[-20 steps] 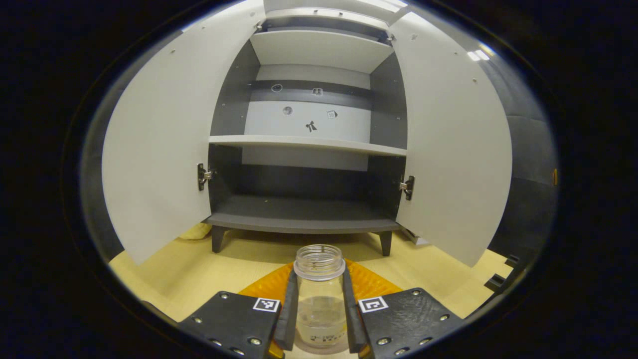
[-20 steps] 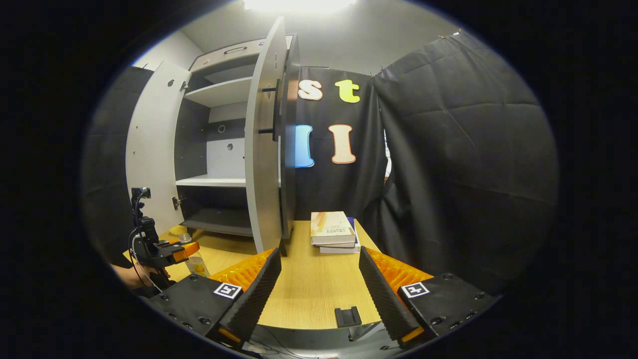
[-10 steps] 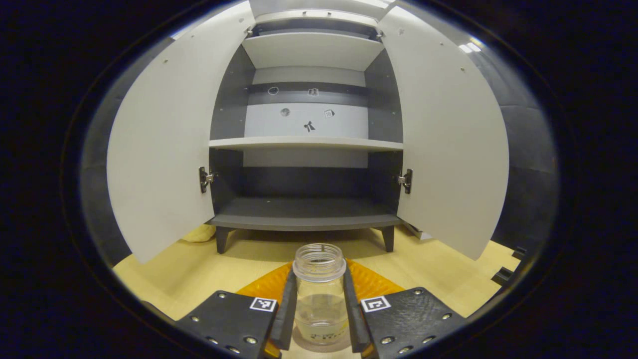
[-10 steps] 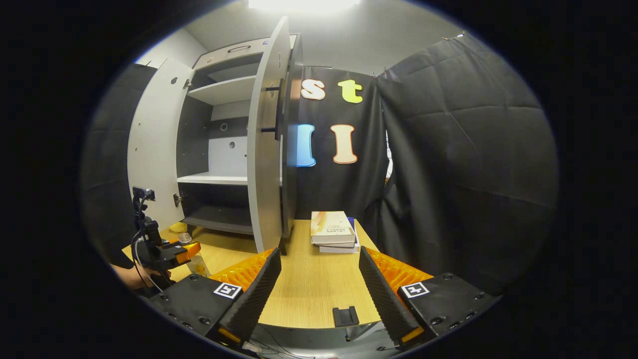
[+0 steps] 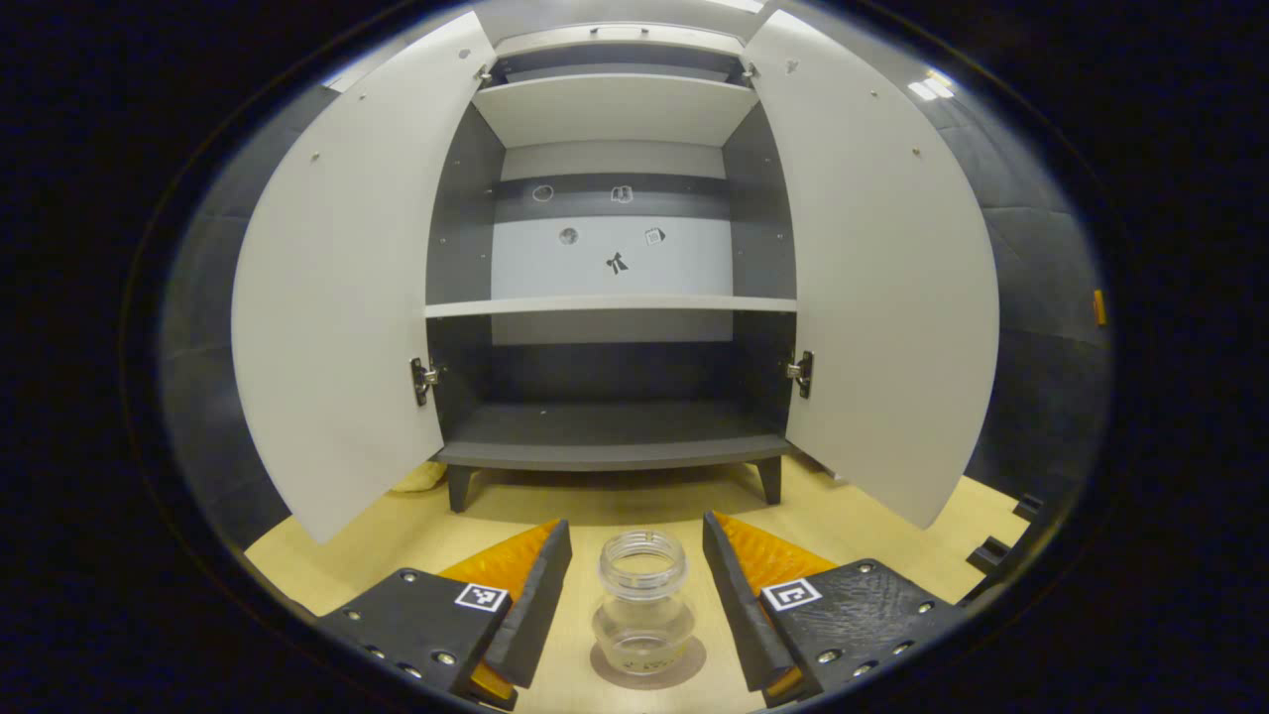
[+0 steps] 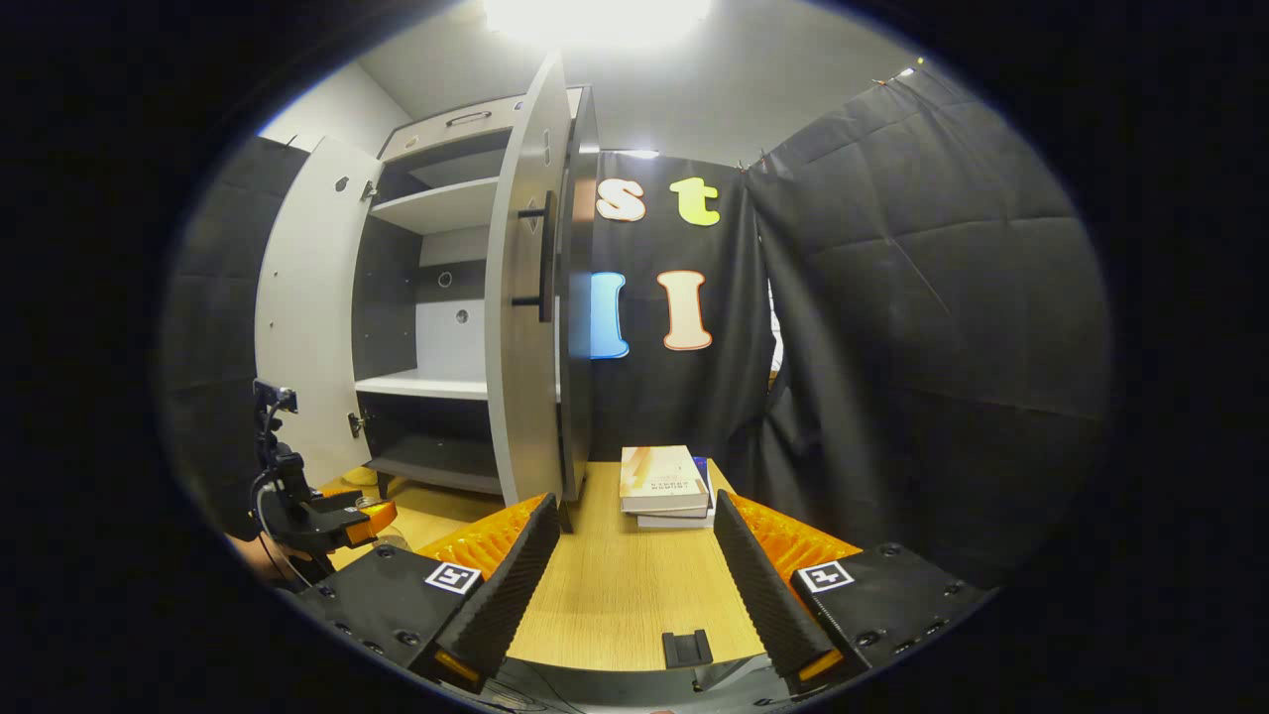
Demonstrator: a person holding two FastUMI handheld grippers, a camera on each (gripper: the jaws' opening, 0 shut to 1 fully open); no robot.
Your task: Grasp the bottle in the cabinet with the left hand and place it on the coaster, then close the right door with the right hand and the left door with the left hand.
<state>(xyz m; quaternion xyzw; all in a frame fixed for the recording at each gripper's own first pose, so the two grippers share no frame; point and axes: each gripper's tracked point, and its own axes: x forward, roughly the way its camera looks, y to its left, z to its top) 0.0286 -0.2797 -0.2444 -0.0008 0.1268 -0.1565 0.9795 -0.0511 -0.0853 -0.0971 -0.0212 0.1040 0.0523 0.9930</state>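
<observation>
While left gripper (image 5: 636,605) spread around bottle (image 5: 642,615) on coaster (image 5: 684,666), right gripper (image 6: 634,580) spread, facing books (image 6: 662,483)

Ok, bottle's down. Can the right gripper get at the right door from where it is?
Probably yes. The right gripper is open with bare tabletop ahead, and the right door stands ajar just ahead on its left. The books lie off to the side, clear of that path.
</observation>
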